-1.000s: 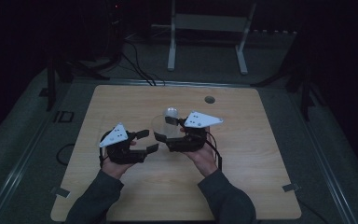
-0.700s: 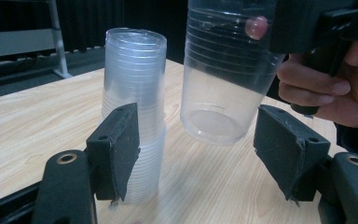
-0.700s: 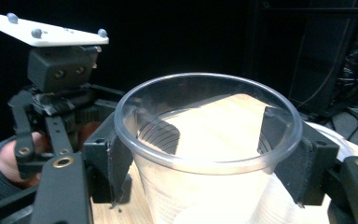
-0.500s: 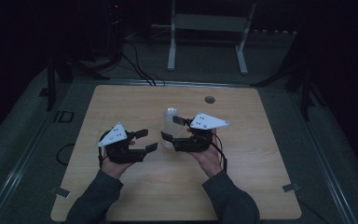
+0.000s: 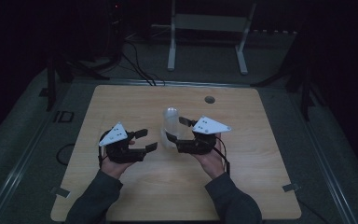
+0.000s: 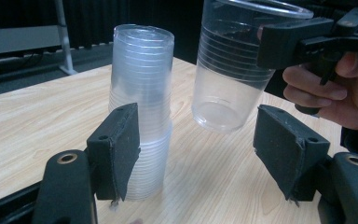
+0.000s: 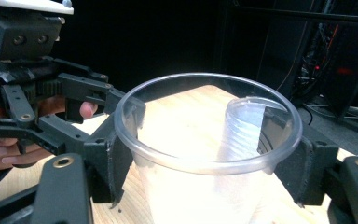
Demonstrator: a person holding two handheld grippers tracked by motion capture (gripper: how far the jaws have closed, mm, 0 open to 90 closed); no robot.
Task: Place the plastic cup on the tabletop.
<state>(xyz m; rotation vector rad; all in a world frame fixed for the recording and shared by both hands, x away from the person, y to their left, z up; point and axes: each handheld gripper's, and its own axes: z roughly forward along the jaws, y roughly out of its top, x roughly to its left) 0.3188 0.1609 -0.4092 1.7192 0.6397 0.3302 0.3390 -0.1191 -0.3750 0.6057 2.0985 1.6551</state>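
A tall stack of clear plastic cups (image 6: 142,107) stands upright on the wooden table (image 5: 242,186); in the high view the stack (image 5: 170,116) is at the table's middle. My right gripper (image 7: 209,158) is shut on a single clear cup (image 7: 182,196), one pad on each side below its rim. That cup (image 6: 230,70) hangs above the table beside the stack, apart from it. My left gripper (image 6: 200,158) stands open and holds nothing, with the stack and the cup farther off beyond its pads. In the high view the left gripper (image 5: 147,140) faces the right gripper (image 5: 175,130).
A small round hole (image 5: 209,99) lies in the table top behind the stack. A white metal stand (image 5: 207,39) and cables are on the floor beyond the table's far edge. The room around is dark.
My right gripper with the cup has shifted a little to the right, away from the left gripper. The left gripper has stayed where it was.
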